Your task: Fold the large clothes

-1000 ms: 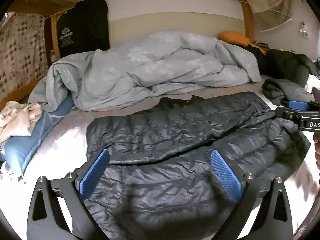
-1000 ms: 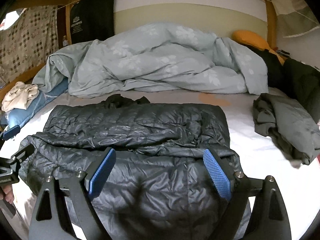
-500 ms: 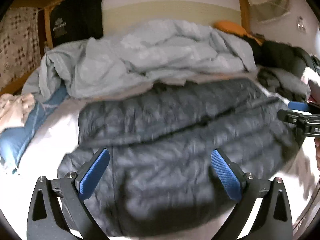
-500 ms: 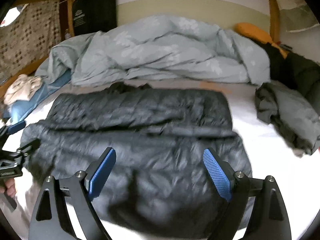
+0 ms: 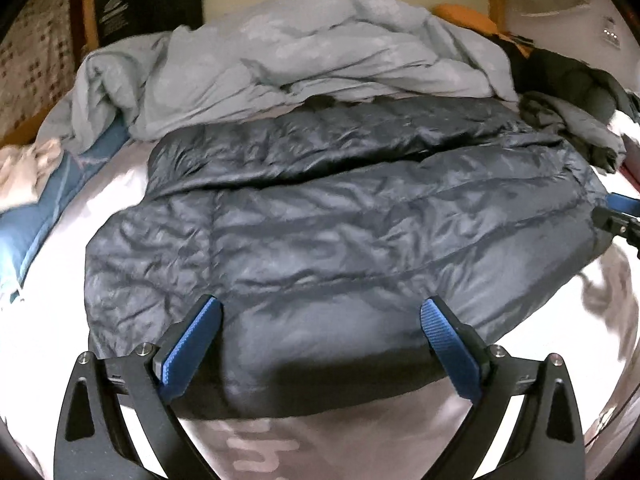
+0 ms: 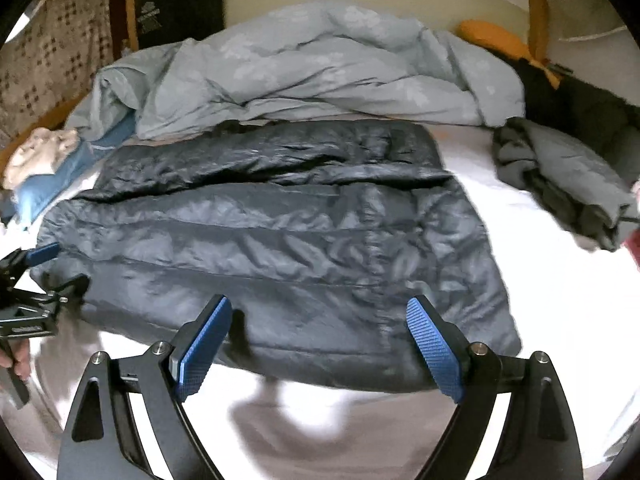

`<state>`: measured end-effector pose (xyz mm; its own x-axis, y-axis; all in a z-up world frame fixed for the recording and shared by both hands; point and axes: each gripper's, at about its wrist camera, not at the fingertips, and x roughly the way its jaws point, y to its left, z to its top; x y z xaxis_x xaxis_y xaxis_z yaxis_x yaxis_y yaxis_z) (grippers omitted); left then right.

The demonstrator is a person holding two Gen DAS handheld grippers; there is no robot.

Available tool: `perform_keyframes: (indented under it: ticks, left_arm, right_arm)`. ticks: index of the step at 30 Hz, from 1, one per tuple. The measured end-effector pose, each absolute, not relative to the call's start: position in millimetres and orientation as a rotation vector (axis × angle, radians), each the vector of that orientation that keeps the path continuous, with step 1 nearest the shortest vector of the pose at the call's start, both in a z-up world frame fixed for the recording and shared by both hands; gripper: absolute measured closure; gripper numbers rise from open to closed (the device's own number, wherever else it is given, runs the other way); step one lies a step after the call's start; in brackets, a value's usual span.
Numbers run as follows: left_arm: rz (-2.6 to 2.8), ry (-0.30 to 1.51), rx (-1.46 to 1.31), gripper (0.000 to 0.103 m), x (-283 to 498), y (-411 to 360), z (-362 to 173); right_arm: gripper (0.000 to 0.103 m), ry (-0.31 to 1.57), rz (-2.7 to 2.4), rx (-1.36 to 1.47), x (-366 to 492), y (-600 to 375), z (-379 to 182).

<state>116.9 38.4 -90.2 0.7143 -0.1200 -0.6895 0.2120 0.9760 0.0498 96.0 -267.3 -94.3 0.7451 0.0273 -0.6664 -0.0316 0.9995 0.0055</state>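
- Left wrist view: The left tool [image 5: 320,344] has its two blue pads wide apart, and nothing is pinched between them.
- The big dark puffy jacket [image 5: 340,220] lies flat on the white bed sheet [image 5: 52,320], spread from side to side.
- The far part of the jacket is folded over itself, and it makes a long ridge across the middle.
- The near edge of the jacket sits between the two pads, a bit below them in the view; I cannot tell if the pads touch it.
- A crumpled light blue blanket [image 5: 320,52] is piled behind the jacket, against the wall.
- A blue pillow [image 5: 44,208] with a cream cloth [image 5: 28,164] on it lies at the left.
- Grey and black clothes [image 5: 572,120] are heaped at the right.
- The right tool [image 5: 620,216] peeks in at the right edge, just beside the jacket's side.
- Right wrist view: The right tool [image 6: 320,340] is wide apart too and grips nothing.
- The jacket [image 6: 280,232] lies in front of it on the bed, its near edge between the pads.
- The left tool [image 6: 44,276] is at the left edge, by the jacket's other side, with a hand [image 6: 16,360] under it.
- An orange pillow [image 6: 492,40] sits in the far right corner.
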Motion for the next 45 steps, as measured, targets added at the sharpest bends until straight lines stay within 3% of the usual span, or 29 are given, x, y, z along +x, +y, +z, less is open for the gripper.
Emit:
perform_keyframes:
  ticks: [9,10,11,12,13,16,17,18,19,20,21,24,29,31,33,35,37,38,39,45]
  left_arm:
    - [-0.006,0.650,-0.103,0.006,121.2,119.9,-59.4]
    - [-0.005,0.685,-0.157,0.019,126.8,133.3,-61.7]
    - [0.005,0.727,-0.183,0.039,132.0,141.4,-65.4]
    - [0.015,0.768,-0.199,0.047,137.2,148.2,-70.6]
    - [0.030,0.790,-0.199,0.054,140.4,151.3,-75.3]
    - [0.049,0.814,-0.172,0.056,144.1,152.9,-84.6]
    - [0.047,0.817,-0.165,0.061,143.9,151.5,-86.7]
    - [0.044,0.819,-0.160,0.065,143.0,150.8,-88.6]
    - [0.040,0.820,-0.157,0.078,142.6,150.6,-90.2]
    - [0.036,0.822,-0.155,0.085,139.8,150.1,-91.4]
    - [0.032,0.825,-0.156,0.086,136.8,150.3,-92.0]
    - [0.018,0.832,-0.156,0.091,128.3,153.4,-91.7]
    - [0.017,0.827,-0.103,0.091,120.7,151.1,-94.3]
    - [0.028,0.781,-0.040,0.086,115.6,144.7,-88.2]
    - [0.022,0.686,0.027,0.080,103.9,135.1,-73.0]
    - [-0.054,0.598,0.056,0.061,89.7,125.3,-56.9]
    - [-0.155,0.553,0.060,0.058,78.2,113.8,-43.5]
    - [-0.209,0.564,0.055,0.057,76.5,108.9,-40.9]
    - [-0.264,0.582,0.046,0.057,76.0,104.1,-40.5]
    - [-0.295,0.718,0.126,0.057,84.3,81.8,-64.6]
  right_arm:
    - [0.015,0.701,-0.155,0.109,100.9,-344.2,-84.2]
    - [0.017,0.713,-0.168,0.116,103.5,-349.0,-87.6]
    - [0.020,0.733,-0.174,0.117,106.8,-352.1,-92.3]
    - [0.020,0.753,-0.171,0.112,109.2,-353.1,-96.5]
    - [0.020,0.771,-0.167,0.102,112.1,-352.6,-100.4]
    - [0.020,0.782,-0.169,0.079,116.7,-349.0,-107.1]
    - [0.029,0.785,-0.154,0.072,118.9,-346.2,-108.7]
    - [0.045,0.792,-0.148,0.065,120.4,-344.1,-109.7]
    - [0.055,0.804,-0.146,0.060,121.9,-342.8,-111.8]
    - [0.077,0.825,-0.148,0.066,123.0,-342.9,-114.4]
    - [0.088,0.831,-0.140,0.090,121.6,-344.6,-114.9]
    - [0.096,0.831,-0.116,0.137,111.4,-348.9,-112.4]
    - [0.096,0.873,-0.110,0.128,106.0,-349.4,-119.0]
    - [0.096,0.854,-0.125,0.106,104.8,-348.7,-116.5]
    - [0.087,0.808,-0.142,0.090,98.9,-347.8,-107.4]
    - [0.079,0.748,-0.151,0.063,89.9,-344.5,-93.9]
    - [0.066,0.686,-0.114,0.047,80.1,-339.0,-81.4]
    - [0.050,0.657,-0.082,0.038,74.8,-334.4,-75.0]
    - [0.042,0.648,-0.048,0.037,71.6,-330.3,-71.7]
    - [0.042,0.715,0.112,0.001,68.9,-297.0,-77.9]
